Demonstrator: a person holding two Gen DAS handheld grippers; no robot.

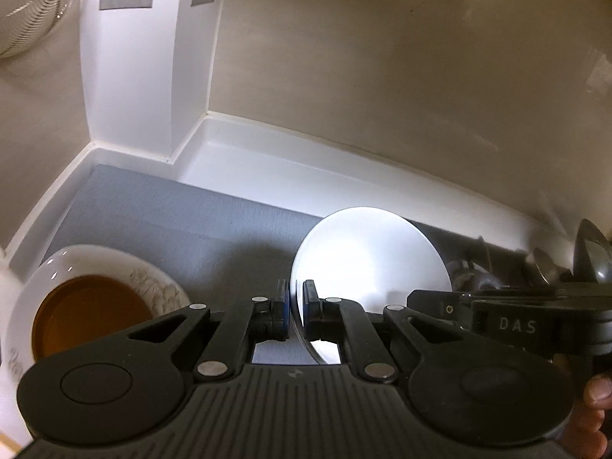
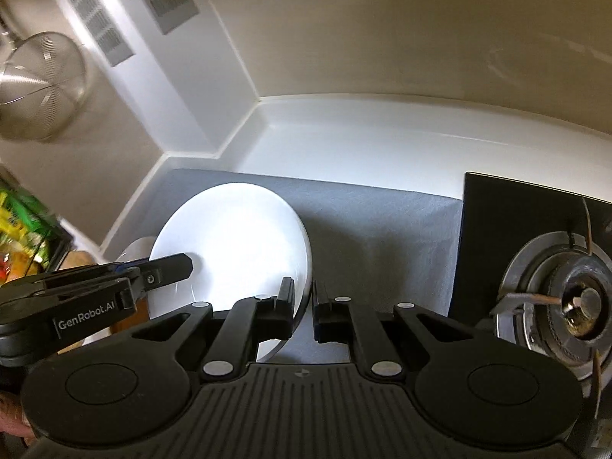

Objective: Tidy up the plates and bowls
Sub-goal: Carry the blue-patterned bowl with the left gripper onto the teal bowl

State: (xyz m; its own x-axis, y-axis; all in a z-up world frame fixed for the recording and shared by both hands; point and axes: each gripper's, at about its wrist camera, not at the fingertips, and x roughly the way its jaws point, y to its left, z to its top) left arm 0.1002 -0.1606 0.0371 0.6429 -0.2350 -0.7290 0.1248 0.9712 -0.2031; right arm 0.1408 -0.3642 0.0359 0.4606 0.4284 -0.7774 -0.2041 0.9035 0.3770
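Note:
A plain white plate (image 1: 367, 252) hangs tilted above the grey mat (image 1: 172, 222), held by both grippers. My left gripper (image 1: 296, 306) is shut on the plate's left rim. The right gripper (image 1: 440, 308) comes in from the right edge of the left wrist view, but its hold is hidden there. In the right wrist view, my right gripper (image 2: 304, 306) is shut on the right rim of the plate (image 2: 229, 237), and the left gripper (image 2: 179, 266) pinches the opposite side. A white patterned bowl (image 1: 153, 283) with a brown dish inside sits on the mat at the lower left.
A gas burner (image 2: 573, 306) on a black hob lies right of the mat (image 2: 382, 237). A wire strainer (image 2: 42, 84) hangs on the wall at upper left. A white ledge (image 1: 306, 168) and a beige wall close off the back. Dark utensils (image 1: 589, 256) stand at the far right.

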